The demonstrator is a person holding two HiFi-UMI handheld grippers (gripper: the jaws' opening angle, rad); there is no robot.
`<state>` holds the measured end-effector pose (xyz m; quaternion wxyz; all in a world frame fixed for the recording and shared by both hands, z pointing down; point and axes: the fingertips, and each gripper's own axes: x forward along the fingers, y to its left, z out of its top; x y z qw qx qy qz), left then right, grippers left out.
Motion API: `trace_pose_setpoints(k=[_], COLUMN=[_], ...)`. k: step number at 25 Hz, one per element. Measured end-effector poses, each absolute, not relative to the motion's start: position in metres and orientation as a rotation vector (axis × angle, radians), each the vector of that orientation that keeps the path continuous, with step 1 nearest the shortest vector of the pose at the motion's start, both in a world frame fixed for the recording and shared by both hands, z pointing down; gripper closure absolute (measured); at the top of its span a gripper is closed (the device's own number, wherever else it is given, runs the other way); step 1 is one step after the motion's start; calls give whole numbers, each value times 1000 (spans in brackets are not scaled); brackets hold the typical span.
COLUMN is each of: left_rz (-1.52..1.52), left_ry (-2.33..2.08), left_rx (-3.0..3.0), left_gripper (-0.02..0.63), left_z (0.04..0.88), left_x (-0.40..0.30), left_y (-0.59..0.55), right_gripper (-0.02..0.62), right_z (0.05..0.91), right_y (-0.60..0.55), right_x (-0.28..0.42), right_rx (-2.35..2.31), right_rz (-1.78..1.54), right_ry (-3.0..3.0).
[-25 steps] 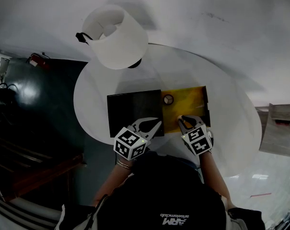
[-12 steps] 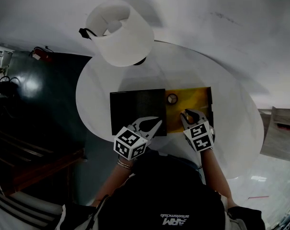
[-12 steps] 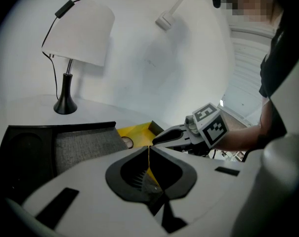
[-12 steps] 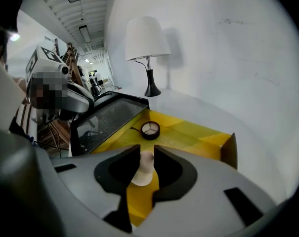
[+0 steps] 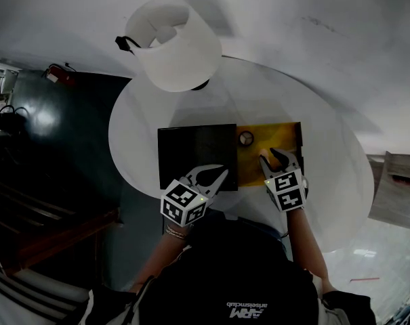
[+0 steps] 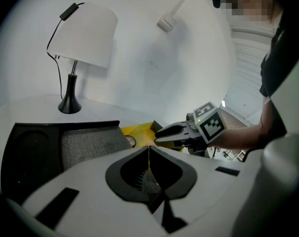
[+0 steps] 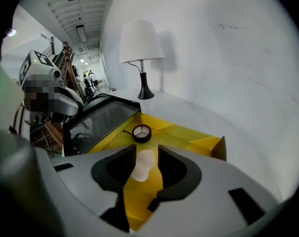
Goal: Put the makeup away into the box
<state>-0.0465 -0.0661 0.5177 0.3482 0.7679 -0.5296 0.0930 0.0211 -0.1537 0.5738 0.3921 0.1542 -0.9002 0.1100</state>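
Observation:
The box stands open on the round table, its yellow inside (image 5: 286, 135) to the right of its black lid (image 5: 194, 151). A small round compact (image 5: 246, 138) (image 7: 141, 132) lies in the yellow part near the lid. My right gripper (image 5: 272, 156) (image 7: 147, 153) hangs over the yellow floor (image 7: 184, 135). Its jaws have just been opening and stand open. A pale beige makeup pad (image 7: 142, 166) lies on the floor between them, untouched by the fingers. My left gripper (image 5: 220, 172) (image 6: 149, 149) is shut and empty at the lid's (image 6: 65, 142) near edge.
A white-shaded table lamp (image 5: 174, 46) (image 6: 82, 38) (image 7: 141, 43) stands at the far side of the white table (image 5: 326, 202). A plain wall lies behind it. Dark floor and furniture (image 5: 42, 202) are to the left. The right gripper (image 6: 161, 135) shows in the left gripper view.
The right gripper's jaws have spread apart, and it has edged a little farther over the yellow box floor. The left gripper has stayed where it was, shut.

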Motion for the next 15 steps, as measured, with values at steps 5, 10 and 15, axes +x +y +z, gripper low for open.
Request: trace_pose_setpoints(k=[5,10,15], left_rz=[236,231,225], left_ry=[-1381,-1378,-1377], left_rx=[1999,2019,2047], left_gripper=[584,584,584], left_z=[515,512,507], left_x=[-48,-48,-50], left_y=[-64,-60,-54], right_gripper=[450,473,517], right_z=[568,558,544], right_y=[-153,-149,-143], right_x=[24,26,28], right_rx=[400,417,445], right_rz=[271,253,235], right_ry=[-2287,-2301,-2326])
